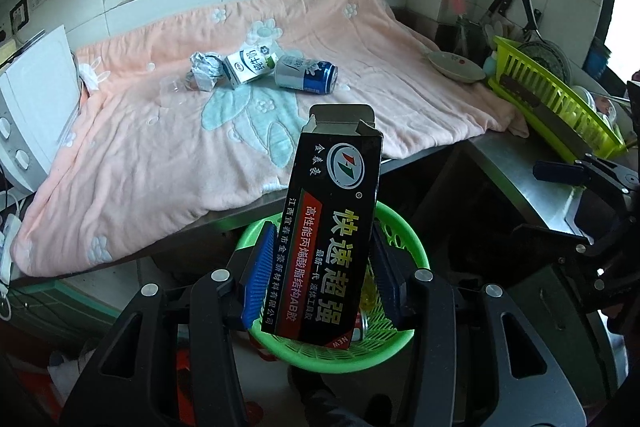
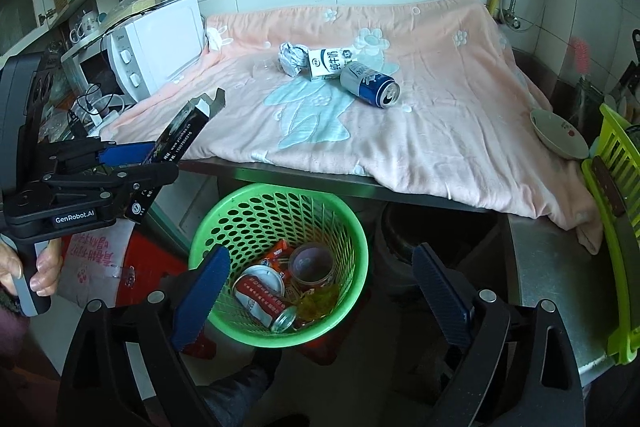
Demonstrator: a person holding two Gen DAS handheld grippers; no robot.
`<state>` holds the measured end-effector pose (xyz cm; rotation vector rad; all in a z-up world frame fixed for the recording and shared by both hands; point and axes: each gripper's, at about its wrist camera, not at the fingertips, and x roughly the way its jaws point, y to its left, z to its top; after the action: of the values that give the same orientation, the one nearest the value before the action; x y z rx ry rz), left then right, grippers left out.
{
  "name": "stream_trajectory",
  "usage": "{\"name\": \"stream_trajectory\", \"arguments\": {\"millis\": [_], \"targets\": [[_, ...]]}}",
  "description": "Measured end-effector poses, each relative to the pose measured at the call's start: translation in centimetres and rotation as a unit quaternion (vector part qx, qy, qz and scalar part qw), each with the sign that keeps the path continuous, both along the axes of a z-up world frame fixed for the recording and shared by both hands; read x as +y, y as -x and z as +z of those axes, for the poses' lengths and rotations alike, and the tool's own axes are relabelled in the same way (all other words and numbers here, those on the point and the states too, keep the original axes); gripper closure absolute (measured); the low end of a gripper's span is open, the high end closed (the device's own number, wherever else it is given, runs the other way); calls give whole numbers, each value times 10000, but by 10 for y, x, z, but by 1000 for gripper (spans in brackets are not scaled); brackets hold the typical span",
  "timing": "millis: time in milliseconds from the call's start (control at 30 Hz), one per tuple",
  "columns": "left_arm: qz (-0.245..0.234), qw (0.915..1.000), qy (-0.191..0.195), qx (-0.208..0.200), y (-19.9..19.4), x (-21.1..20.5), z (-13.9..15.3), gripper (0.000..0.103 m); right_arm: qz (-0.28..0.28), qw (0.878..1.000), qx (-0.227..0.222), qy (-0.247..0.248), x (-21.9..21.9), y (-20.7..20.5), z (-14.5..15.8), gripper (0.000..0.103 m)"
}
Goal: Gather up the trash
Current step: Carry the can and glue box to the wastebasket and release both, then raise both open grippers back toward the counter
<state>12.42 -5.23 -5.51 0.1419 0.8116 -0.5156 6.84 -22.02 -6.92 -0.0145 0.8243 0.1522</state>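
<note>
My left gripper (image 1: 320, 267) is shut on a black glue box (image 1: 332, 227) and holds it upright above the green basket (image 1: 416, 255); the box also shows in the right wrist view (image 2: 180, 131). My right gripper (image 2: 320, 287) is open and empty above the green basket (image 2: 348, 227), which holds cans, a cup and wrappers. On the pink blanket (image 2: 420, 131) lie a blue can (image 2: 370, 85), a milk carton (image 2: 330, 63), a foil ball (image 2: 292, 57) and a clear plastic piece (image 2: 264, 67).
A white microwave (image 2: 156, 47) stands left of the blanket. A bowl (image 2: 558, 133) and a lime dish rack (image 2: 612, 187) sit at the right on the steel counter (image 2: 540, 247). A red bag (image 2: 100, 259) lies on the floor.
</note>
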Motion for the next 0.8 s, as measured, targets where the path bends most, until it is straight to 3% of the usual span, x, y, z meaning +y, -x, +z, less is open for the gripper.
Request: {"name": "stream_trajectory", "arguments": {"millis": [200, 300, 400, 800], "targets": [[-64, 10000, 8, 4, 1, -7, 0, 55, -32, 10000, -31, -52, -2, 3, 1, 13], [-76, 9999, 15, -73, 2, -9, 1, 47, -63, 10000, -53, -47, -2, 4, 2, 13], [-51, 9999, 30, -112, 3, -11, 4, 31, -84, 9999, -61, -60, -2, 4, 3, 13], [98, 9997, 17, -224, 0, -4, 10, 25, -63, 9999, -50, -61, -2, -1, 3, 13]]}}
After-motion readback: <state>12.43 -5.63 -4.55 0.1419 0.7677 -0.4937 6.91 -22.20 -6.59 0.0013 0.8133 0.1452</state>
